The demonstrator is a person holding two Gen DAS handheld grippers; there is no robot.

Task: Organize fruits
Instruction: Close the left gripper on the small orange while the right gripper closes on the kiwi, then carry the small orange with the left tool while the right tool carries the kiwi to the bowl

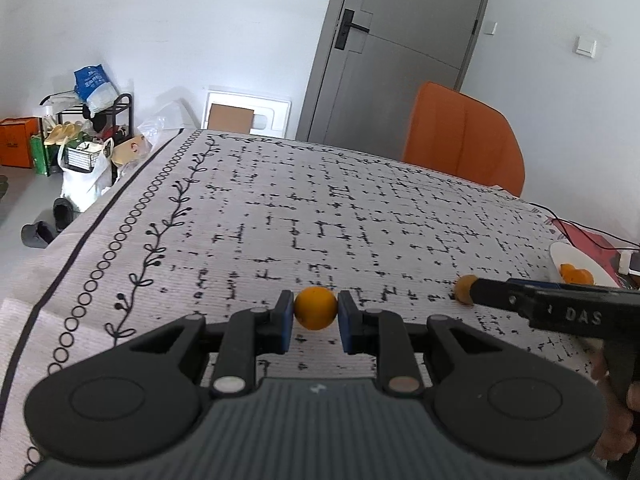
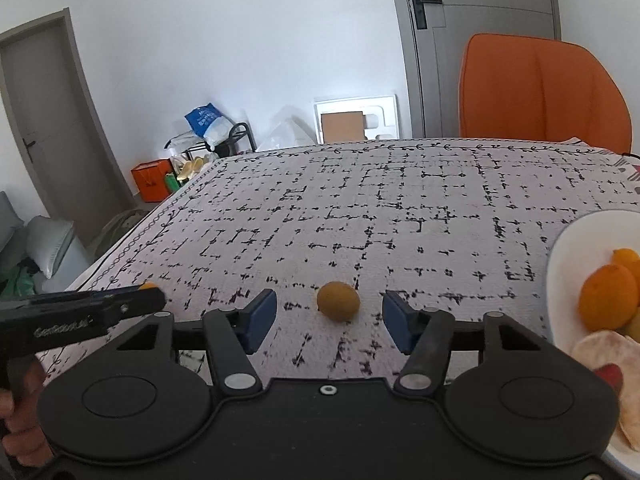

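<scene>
The small dull-yellow round fruit [image 2: 338, 301] lies on the patterned cloth-covered table [image 2: 400, 208] dead ahead between the open right tongs [image 2: 329, 322], neither pad touching; the left tongs [image 1: 316, 316] grip a bright orange ball-shaped fruit [image 1: 315, 307]; the white plate [image 2: 560, 264] sits right.

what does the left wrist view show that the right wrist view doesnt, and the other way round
Only the left wrist view shows the left gripper shut on a small orange fruit, plus slippers on the floor and a wall switch.

Only the right wrist view shows the right gripper, open, with a dull yellow fruit lying between its fingers, untouched, and a second grey door.

Both show the patterned tablecloth, the orange chair, the white plate with fruit in it, and each other's gripper.
</scene>
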